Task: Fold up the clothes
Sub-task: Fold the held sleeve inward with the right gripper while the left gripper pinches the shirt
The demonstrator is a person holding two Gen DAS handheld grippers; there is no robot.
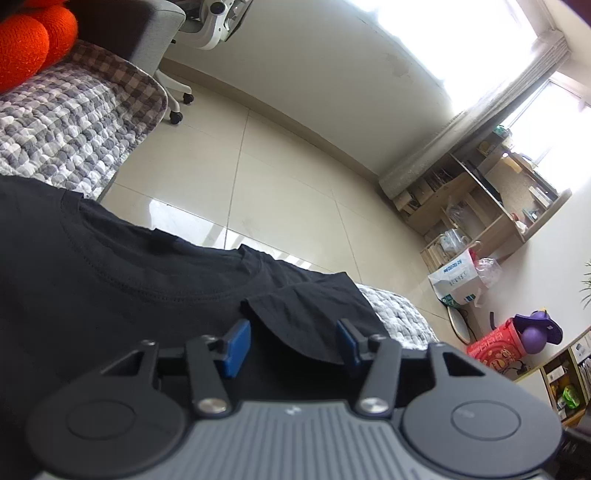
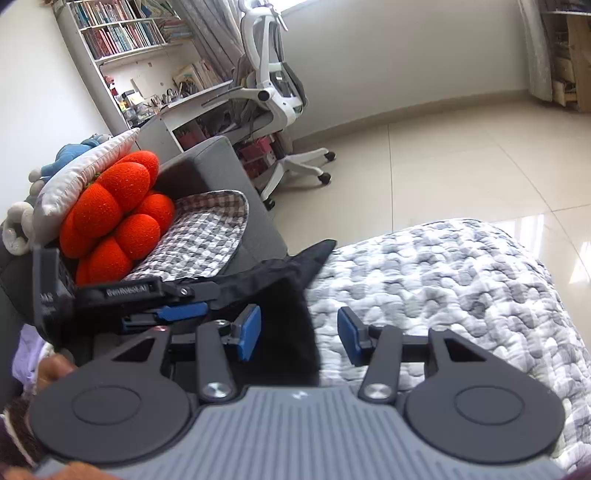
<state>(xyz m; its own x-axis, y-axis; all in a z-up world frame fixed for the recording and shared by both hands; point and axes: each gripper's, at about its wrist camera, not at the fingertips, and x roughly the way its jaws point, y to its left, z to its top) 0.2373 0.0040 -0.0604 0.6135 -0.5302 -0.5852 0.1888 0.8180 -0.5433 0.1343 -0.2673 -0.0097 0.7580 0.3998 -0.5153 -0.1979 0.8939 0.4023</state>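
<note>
Black T-shirt [image 1: 122,280] lies flat on the quilted bed cover [image 2: 443,280], collar far-left of the left tool [image 1: 291,345], whose pads stand apart over the folded sleeve; right tool [image 2: 299,334], apart too, straddles the shirt's right edge.

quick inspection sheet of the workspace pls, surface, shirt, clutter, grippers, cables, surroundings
surface: grey and white quilted cover, rumpled, over a couch seat.
job's things: black t-shirt lying on the cover, collar towards the floor side, a folded flap between the left pads.
clutter: orange knot cushion, white pillow and blue plush toy at the couch end.
grippers: left gripper open over the shirt; right gripper open, shirt edge between its pads, not pinched.
cables: nothing seen.
surroundings: tiled floor, white office chair, bookshelf, bags and a red box by a wooden shelf.
</note>
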